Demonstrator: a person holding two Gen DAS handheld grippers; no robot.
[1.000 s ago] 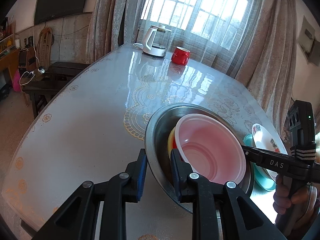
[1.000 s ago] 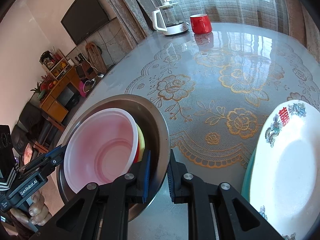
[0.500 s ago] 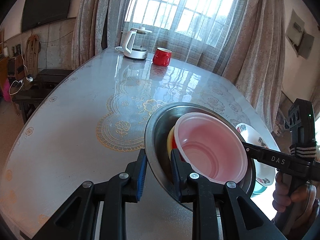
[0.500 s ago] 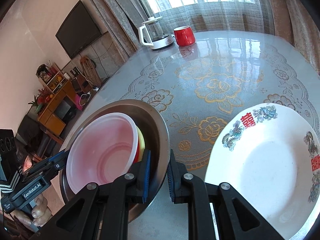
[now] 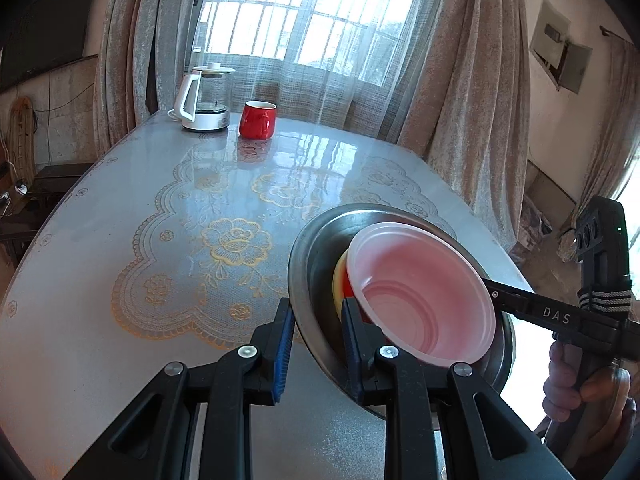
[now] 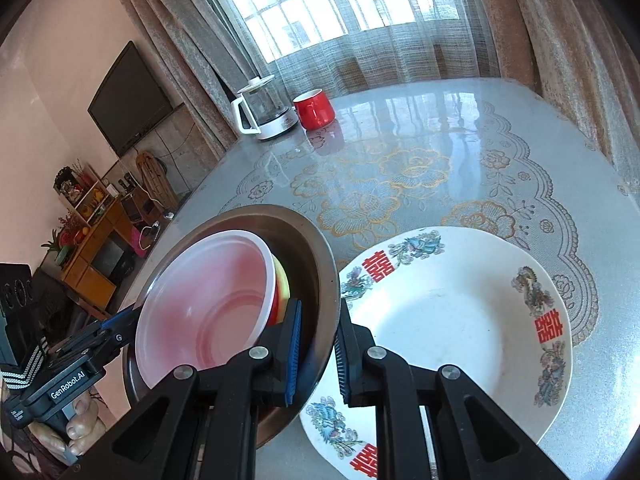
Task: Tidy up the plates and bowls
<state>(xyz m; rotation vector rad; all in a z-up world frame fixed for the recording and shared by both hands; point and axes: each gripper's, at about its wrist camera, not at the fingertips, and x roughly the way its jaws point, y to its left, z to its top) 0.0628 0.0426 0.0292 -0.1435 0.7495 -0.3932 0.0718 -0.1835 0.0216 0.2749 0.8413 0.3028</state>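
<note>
A steel bowl [image 5: 308, 256] [image 6: 316, 256] hangs tilted over the table, carried from two sides. A translucent pink plastic bowl [image 5: 420, 292] [image 6: 208, 292] is nested in it, on top of a yellow bowl [image 5: 339, 280] [image 6: 283, 288] and a red one that barely shows. My left gripper [image 5: 318, 340] is shut on the steel rim nearest it. On the opposite rim my right gripper [image 6: 318, 348] is shut as well. Each view shows the other gripper and the hand holding it across the bowl. A white plate [image 6: 460, 320] with red characters lies on the table just right of the steel bowl.
A white-handled glass kettle [image 5: 204, 100] [image 6: 266, 112] and a red mug [image 5: 258, 120] [image 6: 314, 110] stand at the far end of the glossy, lace-patterned table [image 5: 160, 220]. Curtains and a window lie beyond. A TV [image 6: 128, 100] and shelves are at the left.
Both grippers have carried the steel bowl across and a little upward. The white plate has slid fully into the right wrist view and dropped out of the left wrist view.
</note>
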